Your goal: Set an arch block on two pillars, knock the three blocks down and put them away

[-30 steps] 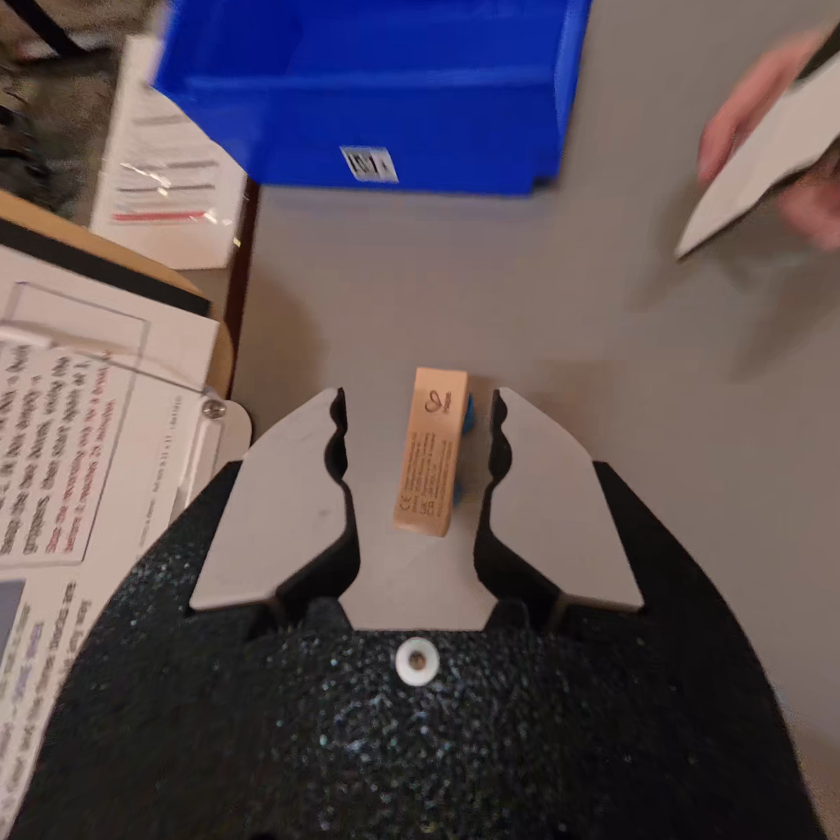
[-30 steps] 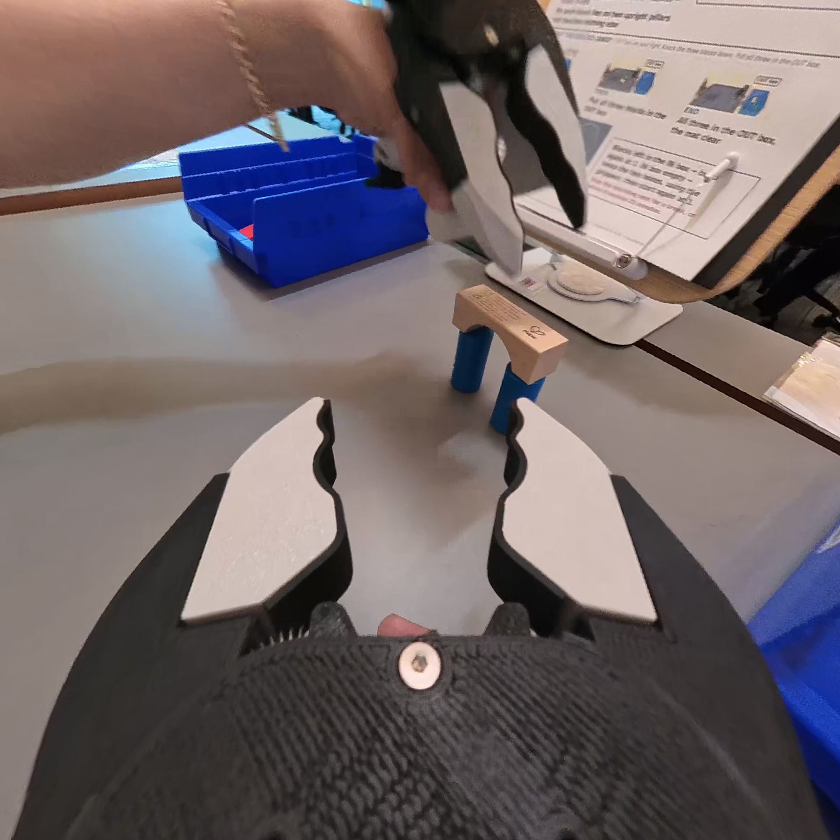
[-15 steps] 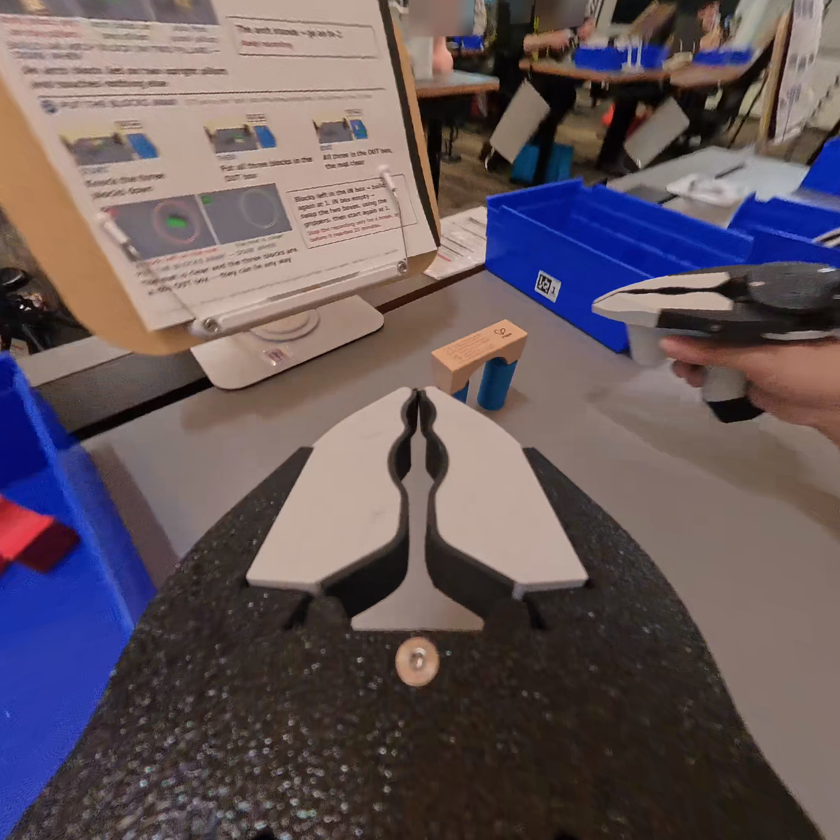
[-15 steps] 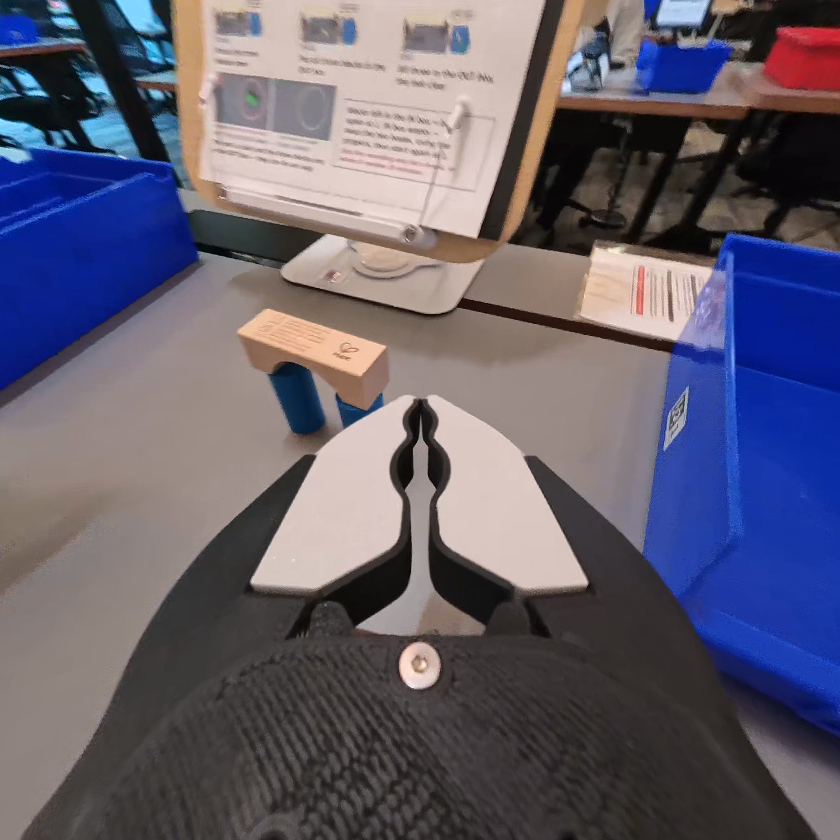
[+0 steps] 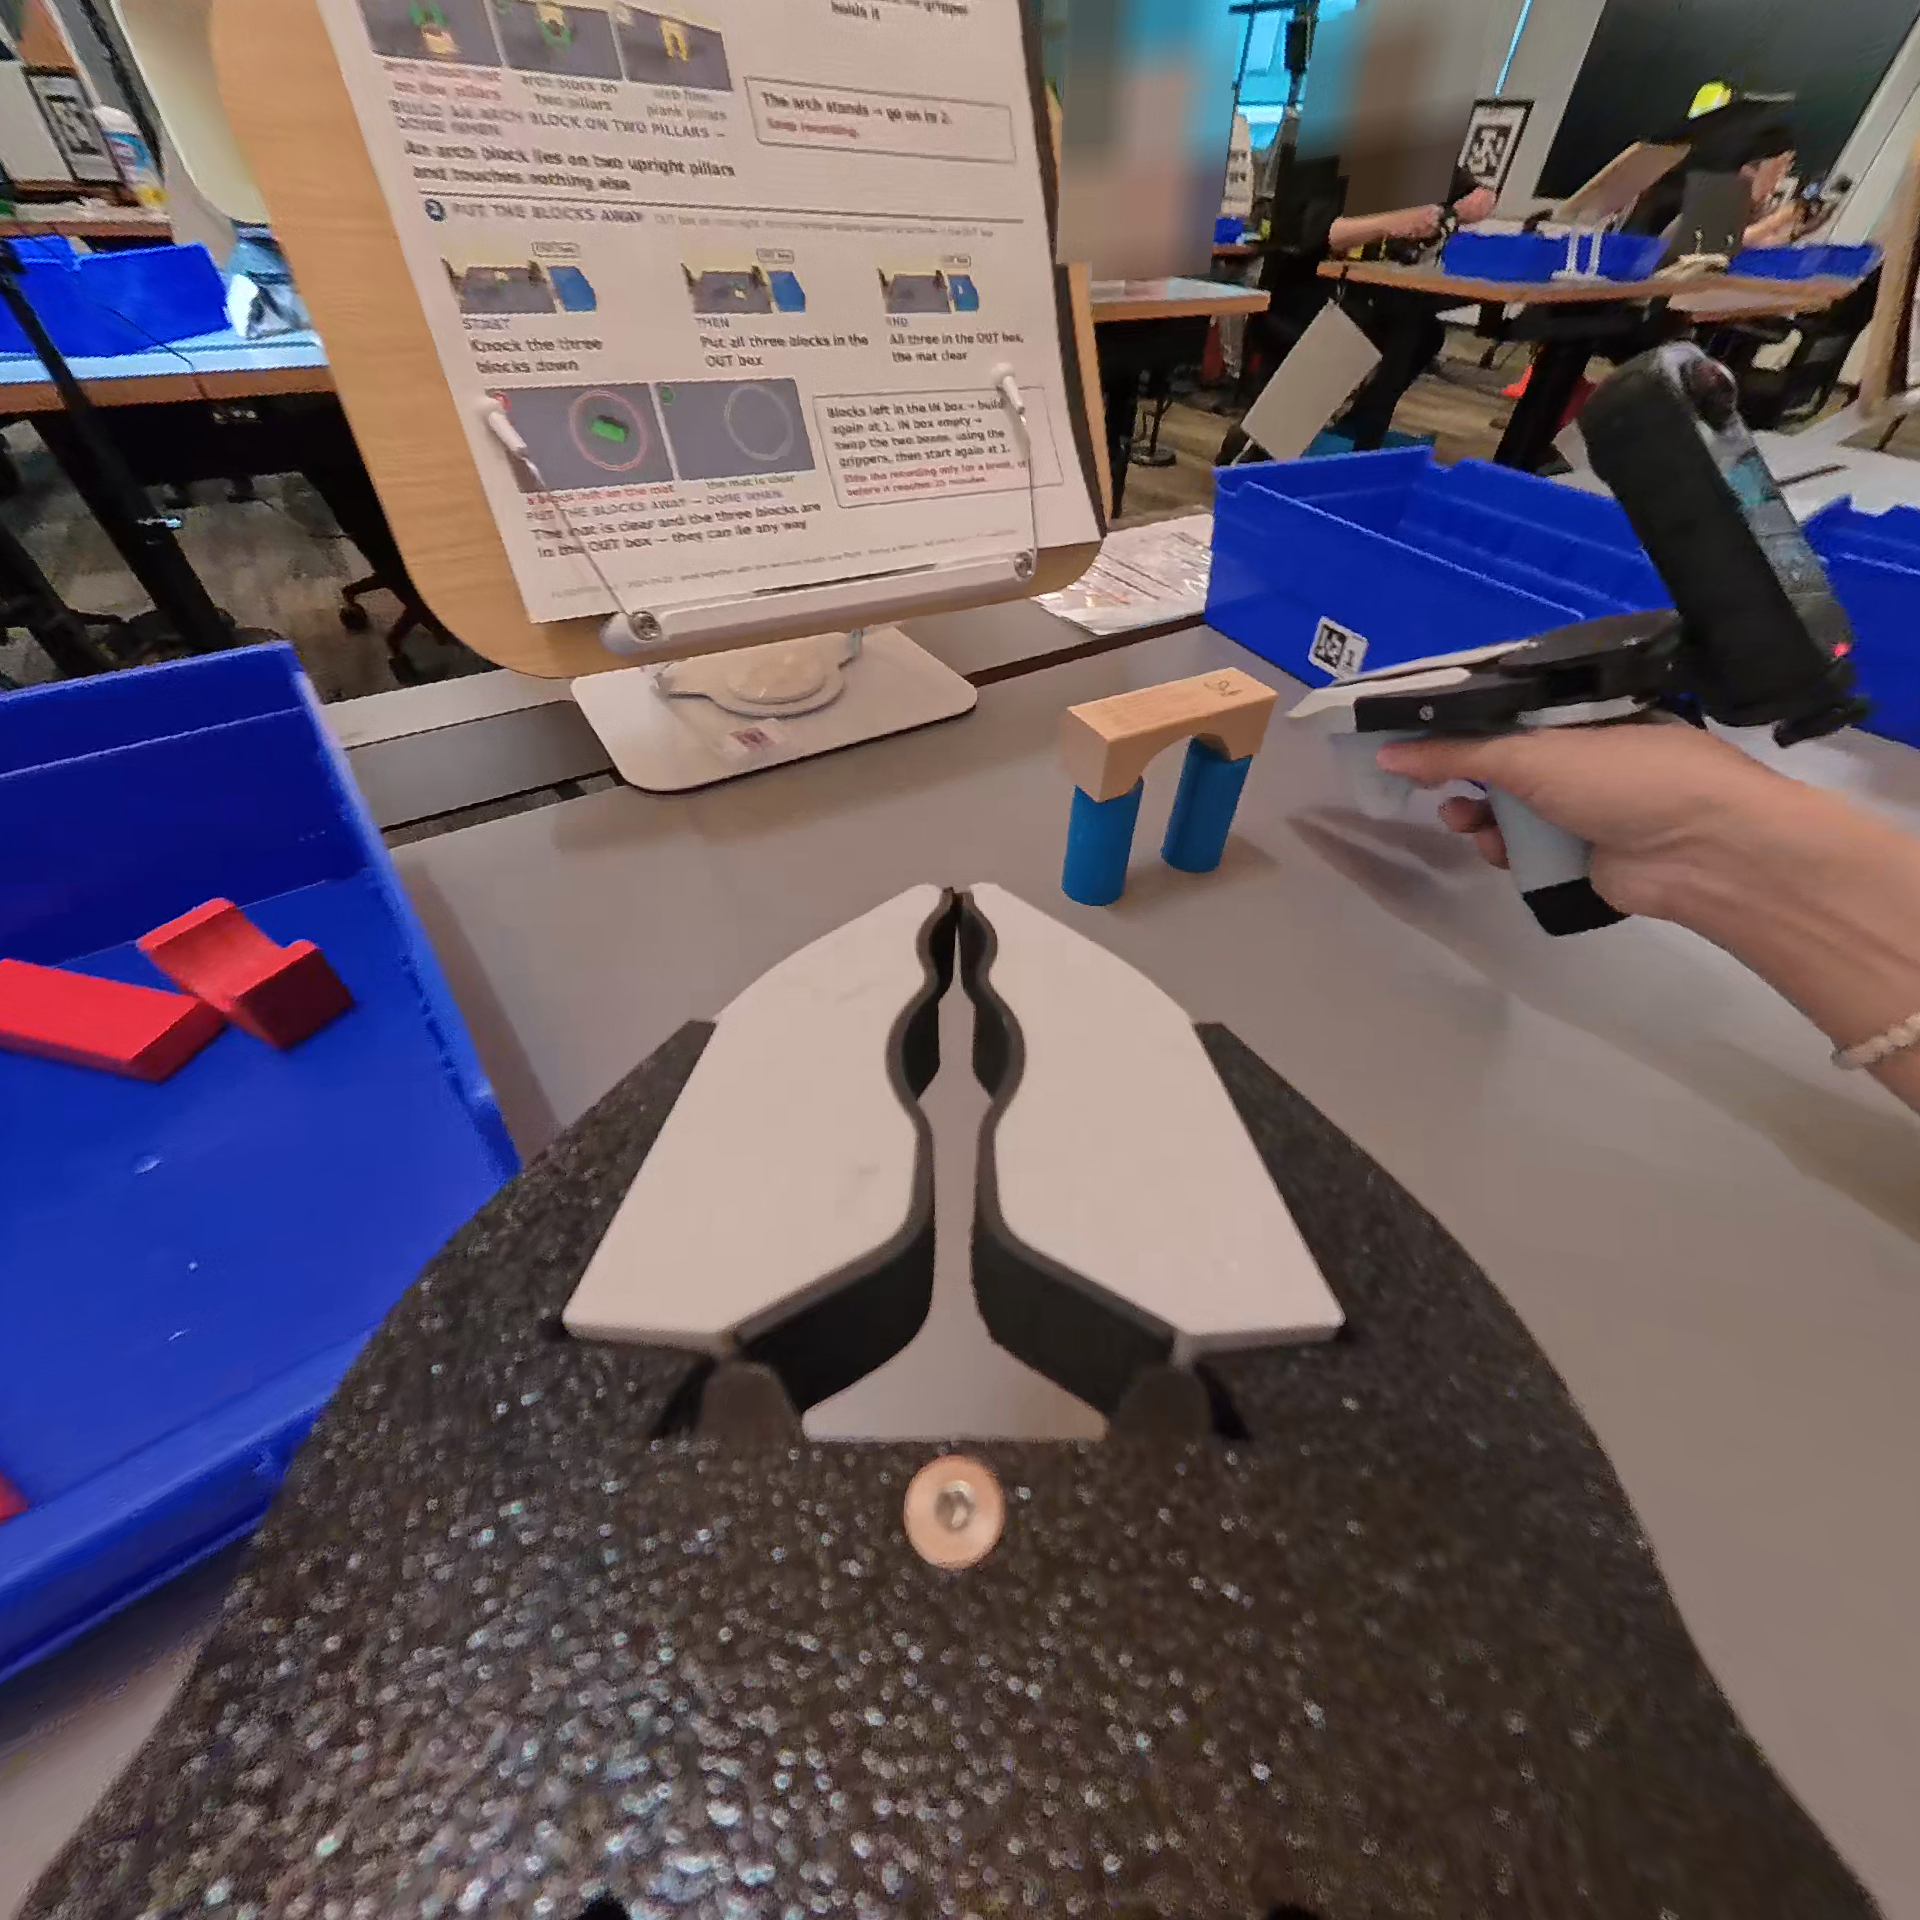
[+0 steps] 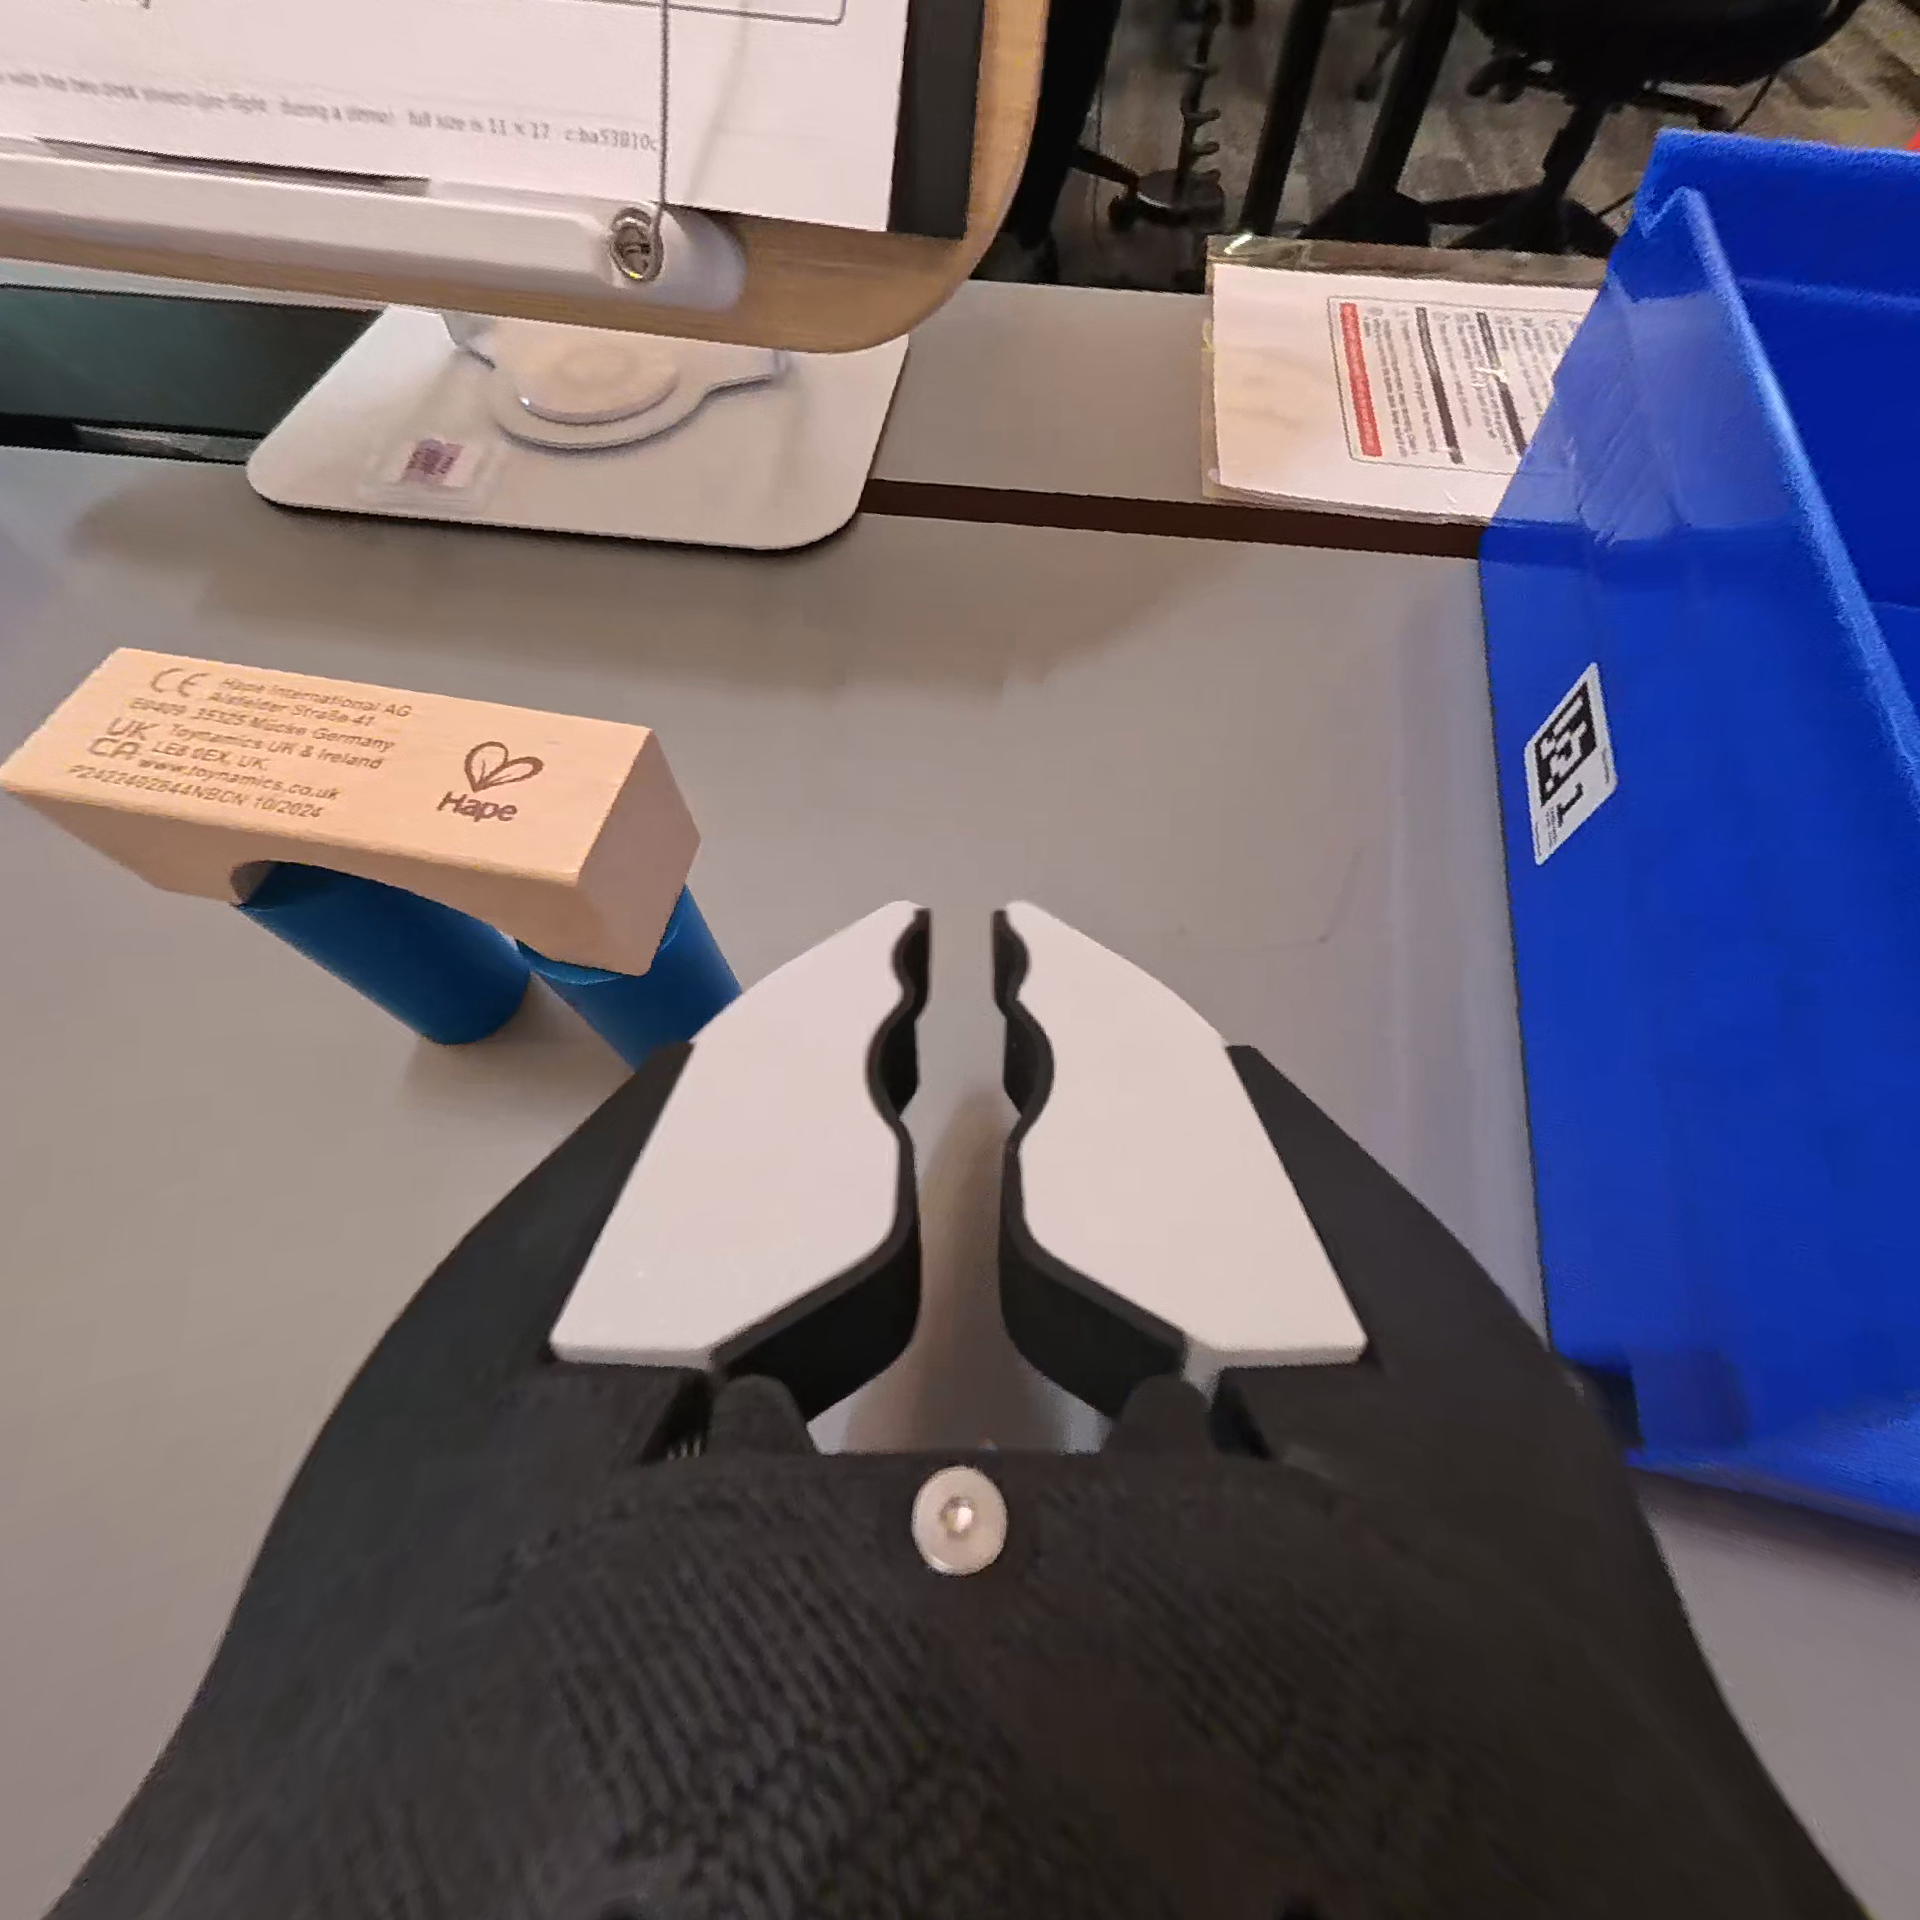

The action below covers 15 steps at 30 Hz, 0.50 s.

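Left gripper (image 5: pixel 956 904): fingers pressed together, holding nothing, above the grey worktop (image 5: pixel 1558 1195) just short of the arch. Right gripper (image 6: pixel 961 914): fingers nearly together with a narrow slit between the tips, empty, held in a hand (image 5: pixel 1621 800) just beside the arch on its right. Wooden arch block (image 6: pixel 353 779): lies across two upright blue pillars (image 6: pixel 395 966) near the back edge of the worktop, in front of a stand (image 5: pixel 727 312) carrying a printed sheet. Blue bin (image 5: pixel 208 1143) at the left edge contains red blocks (image 5: pixel 239 966); a second blue bin (image 6: pixel 1745 935) stands at the right edge, a laminated paper (image 6: pixel 1382 395) behind it.
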Motion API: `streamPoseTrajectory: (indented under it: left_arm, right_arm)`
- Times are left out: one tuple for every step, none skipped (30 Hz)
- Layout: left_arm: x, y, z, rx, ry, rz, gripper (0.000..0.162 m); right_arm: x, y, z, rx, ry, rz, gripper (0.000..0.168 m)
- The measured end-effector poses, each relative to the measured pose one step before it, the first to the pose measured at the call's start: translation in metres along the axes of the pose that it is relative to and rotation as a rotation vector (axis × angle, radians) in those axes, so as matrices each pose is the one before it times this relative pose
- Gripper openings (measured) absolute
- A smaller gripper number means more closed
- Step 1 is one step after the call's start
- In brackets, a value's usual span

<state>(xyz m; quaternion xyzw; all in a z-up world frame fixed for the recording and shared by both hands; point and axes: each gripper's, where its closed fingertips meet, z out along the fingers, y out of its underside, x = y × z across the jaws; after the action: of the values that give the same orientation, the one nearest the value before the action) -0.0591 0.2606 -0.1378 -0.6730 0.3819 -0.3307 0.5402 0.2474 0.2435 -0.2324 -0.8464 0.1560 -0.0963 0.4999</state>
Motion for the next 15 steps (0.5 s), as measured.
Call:
streamPoseTrajectory:
  left_arm:
    - [-0.00348,-0.00095,-0.00121,0.0088,-0.0137,-0.0050,0.000]
    - [-0.00495,-0.00091,-0.00120,0.0074,-0.0223,0.0023,0.000]
    - [-0.00508,-0.00073,-0.00108,0.0013,-0.0213,0.0076,0.000]
    - [-0.00384,-0.00030,-0.00104,-0.0084,-0.0113,0.0088,0.000]
    - [-0.00297,0.00007,-0.00113,-0.0112,-0.0044,0.0066,0.000]
    - [-0.00289,-0.00020,-0.00105,-0.0034,-0.0060,0.0001,0.000]
    - [-0.00240,0.00038,-0.00049,0.0012,-0.0062,-0.0041,0.000]
    - [-0.00123,0.00192,0.00018,-0.0046,-0.0012,-0.0048,0.000]
    - [0.00019,0.00291,0.00069,-0.0108,0.0051,-0.0065,0.000]
    - [0.00141,0.00218,0.00076,-0.0091,0.0094,-0.0070,0.000]
    - [0.00235,0.00062,0.00047,-0.0037,0.0123,-0.0025,0.000]
    - [0.00225,-0.00035,0.00025,-0.0017,0.0096,0.0039,0.000]
    - [0.00133,-0.00054,-0.00008,-0.0020,0.0028,0.0104,0.000]
    - [0.00049,-0.00008,0.00003,-0.0029,-0.0022,0.0135,0.000]
    - [-0.00014,0.00056,0.00002,-0.0050,-0.0033,0.0110,0.000]
  right_arm:
    - [0.00075,0.00012,0.00039,0.0000,0.0107,-0.0002,0.000]
    - [0.00144,0.00061,0.00064,-0.0045,0.0149,0.0021,0.000]
    - [0.00271,0.00181,0.00060,-0.0180,0.0227,-0.0006,0.000]
    - [0.00197,0.00114,0.00056,-0.0131,0.0159,-0.0040,0.000]
    - [0.00147,-0.00015,0.00070,-0.0001,0.0118,0.0054,0.000]
    - [-0.00016,-0.00012,0.00087,-0.0002,0.0008,0.0120,0.000]
    - [-0.00095,0.00111,0.00107,-0.0080,-0.0023,0.0134,0.000]
    - [-0.00071,0.00099,0.00125,-0.0068,0.0016,0.0091,0.000]
    - [-0.00094,0.00126,0.00121,-0.0059,0.0047,0.0028,0.000]
    - [-0.00168,0.00174,0.00123,-0.0091,0.0044,-0.0012,0.000]
    - [-0.00222,0.00098,0.00117,-0.0044,0.0051,-0.0032,0.000]
    - [-0.00233,0.00035,0.00113,-0.0013,0.0061,-0.0085,0.000]
    - [-0.00127,0.00015,0.00121,-0.0030,0.0130,-0.0090,0.000]
    - [-0.00160,-0.00122,0.00112,0.0009,0.0097,-0.0051,0.000]
    - [-0.00310,-0.00249,0.00093,0.0043,0.0010,0.0002,0.000]
